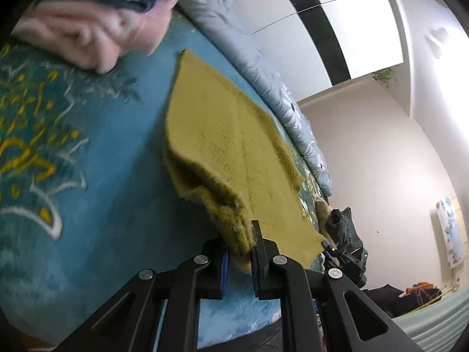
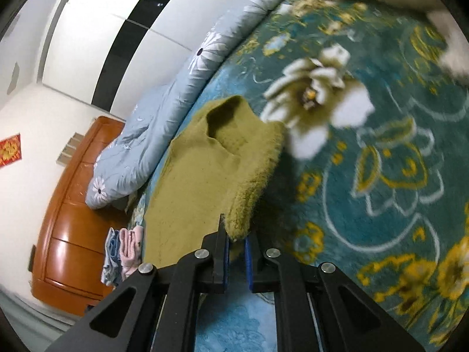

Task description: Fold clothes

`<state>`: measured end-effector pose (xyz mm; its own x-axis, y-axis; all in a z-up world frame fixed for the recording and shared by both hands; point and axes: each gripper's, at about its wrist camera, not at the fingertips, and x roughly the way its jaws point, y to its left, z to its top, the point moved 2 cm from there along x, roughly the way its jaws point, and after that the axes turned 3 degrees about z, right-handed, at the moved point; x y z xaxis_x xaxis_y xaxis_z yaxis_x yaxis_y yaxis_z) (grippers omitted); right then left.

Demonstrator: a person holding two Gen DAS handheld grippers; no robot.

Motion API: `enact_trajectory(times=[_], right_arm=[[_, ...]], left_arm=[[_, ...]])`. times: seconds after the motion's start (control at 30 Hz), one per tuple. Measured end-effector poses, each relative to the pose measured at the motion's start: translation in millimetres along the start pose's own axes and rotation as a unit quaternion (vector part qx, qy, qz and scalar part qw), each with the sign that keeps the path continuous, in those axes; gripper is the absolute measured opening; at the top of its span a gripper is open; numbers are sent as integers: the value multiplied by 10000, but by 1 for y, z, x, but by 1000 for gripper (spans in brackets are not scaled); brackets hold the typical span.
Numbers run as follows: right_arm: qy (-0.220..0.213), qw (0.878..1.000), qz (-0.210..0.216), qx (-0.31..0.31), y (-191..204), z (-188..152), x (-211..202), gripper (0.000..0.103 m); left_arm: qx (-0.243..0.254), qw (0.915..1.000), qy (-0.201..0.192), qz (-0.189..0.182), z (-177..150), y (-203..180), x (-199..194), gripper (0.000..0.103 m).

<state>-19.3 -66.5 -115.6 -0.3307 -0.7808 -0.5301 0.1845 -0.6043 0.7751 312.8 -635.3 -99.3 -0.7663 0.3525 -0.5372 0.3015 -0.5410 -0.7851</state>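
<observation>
A wooden dresser point(image 2: 70, 211) (orange-brown) stands beside the quilt point(image 2: 164, 108).

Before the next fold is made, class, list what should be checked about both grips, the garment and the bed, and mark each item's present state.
1. Left hand-held gripper pinches the yellow-green sweater: ok.
2. Right hand-held gripper pinches its edge: ok.
3. Sweater lying flat: not ok, the neck bulges open.
4. Bare teal blanket beside the sweater: ok.
5. Folded pink clothes apart from the sweater: ok.
6. Sleeves tucked: cannot tell.
</observation>
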Motion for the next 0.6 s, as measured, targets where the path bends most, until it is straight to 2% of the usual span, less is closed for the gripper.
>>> enact_trajectory(times=[0.17,0.3,0.6], right_arm=[[-57,9999,-7,-127,8,7,8,9],[4,10000,-62,23,-4,4,14,9],[-22,9998,-206,60,-11,-6,8,9]], left_arm=[[-87,9997,57,232,1,14,4,13],[-229,9991,111,329,-2,25,7,13],[-137,9977,263,615,-5,27,27,13]])
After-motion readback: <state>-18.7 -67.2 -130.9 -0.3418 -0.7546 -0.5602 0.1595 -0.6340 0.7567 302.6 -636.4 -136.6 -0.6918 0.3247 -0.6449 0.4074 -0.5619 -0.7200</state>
